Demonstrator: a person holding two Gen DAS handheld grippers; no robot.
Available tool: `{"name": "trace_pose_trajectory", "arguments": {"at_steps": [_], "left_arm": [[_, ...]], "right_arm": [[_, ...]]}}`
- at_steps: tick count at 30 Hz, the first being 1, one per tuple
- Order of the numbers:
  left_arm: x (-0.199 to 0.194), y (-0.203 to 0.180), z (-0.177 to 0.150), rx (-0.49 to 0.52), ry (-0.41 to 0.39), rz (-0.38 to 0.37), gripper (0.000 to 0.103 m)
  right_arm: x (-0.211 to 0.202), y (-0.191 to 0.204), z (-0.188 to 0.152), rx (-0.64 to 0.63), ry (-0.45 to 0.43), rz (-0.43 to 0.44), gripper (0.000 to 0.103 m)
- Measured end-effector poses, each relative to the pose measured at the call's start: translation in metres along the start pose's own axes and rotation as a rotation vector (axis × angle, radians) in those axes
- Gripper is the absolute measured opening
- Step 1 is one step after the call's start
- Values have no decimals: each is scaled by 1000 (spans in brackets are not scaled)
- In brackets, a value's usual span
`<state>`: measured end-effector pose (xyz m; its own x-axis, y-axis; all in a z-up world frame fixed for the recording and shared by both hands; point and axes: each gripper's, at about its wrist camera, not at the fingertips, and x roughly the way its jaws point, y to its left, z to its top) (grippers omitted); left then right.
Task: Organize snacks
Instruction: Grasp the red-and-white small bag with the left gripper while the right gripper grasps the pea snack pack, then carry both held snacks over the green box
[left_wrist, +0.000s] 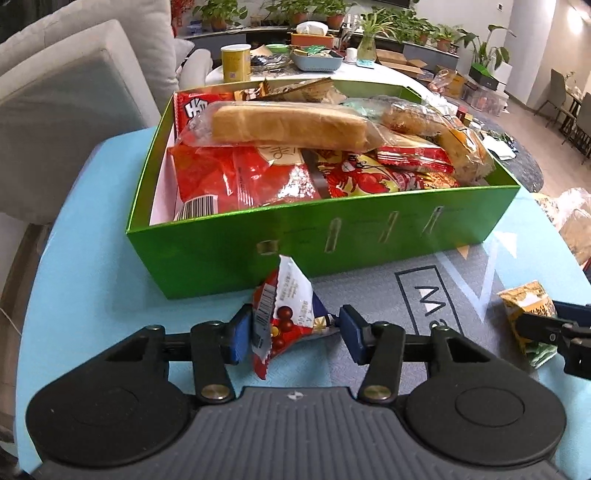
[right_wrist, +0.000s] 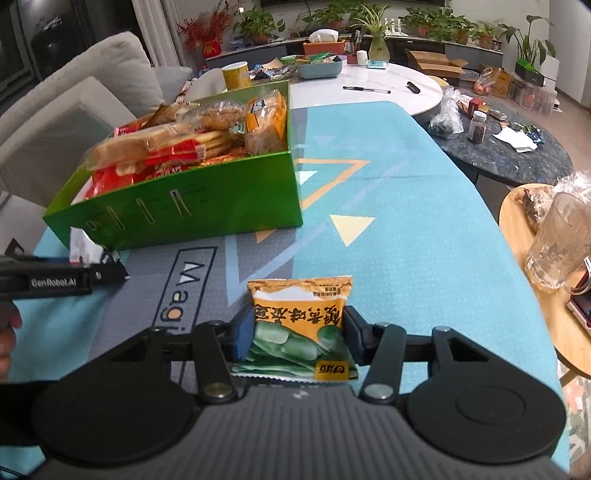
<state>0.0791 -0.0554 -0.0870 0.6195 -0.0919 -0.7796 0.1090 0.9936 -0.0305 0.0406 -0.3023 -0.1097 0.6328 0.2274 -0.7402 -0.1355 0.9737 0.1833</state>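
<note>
A green box packed with bread and red snack bags stands on the blue mat. In front of it a small red-and-white chocolate-ball packet stands crumpled between the pads of my left gripper, which press on both of its sides. In the right wrist view a yellow bean-snack packet lies flat on the mat, and my right gripper is shut on its two edges. The box is up and to the left of it. My left gripper shows at the left edge of that view.
A glass mug sits on a round wooden side table by the mat's right edge. Behind the box is a white table with a yellow can and a blue basket. Grey sofa cushions stand to the left.
</note>
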Motion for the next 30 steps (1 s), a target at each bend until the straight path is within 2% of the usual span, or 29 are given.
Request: {"name": "trace_pose_trajectory", "arguments": {"at_steps": [4,19,30], "left_arm": [[-5,-1,-2,12,-7,-4,41],[-49,3,-4,29,-88,-36,40],[-84,-4,18,80,-191,-36,40]], "right_arm": [[-3,3,2,5,-9,16,98],[-26,18,12,-5,-77,74,98],[-52,40,49,-41,-188,156,98]]}}
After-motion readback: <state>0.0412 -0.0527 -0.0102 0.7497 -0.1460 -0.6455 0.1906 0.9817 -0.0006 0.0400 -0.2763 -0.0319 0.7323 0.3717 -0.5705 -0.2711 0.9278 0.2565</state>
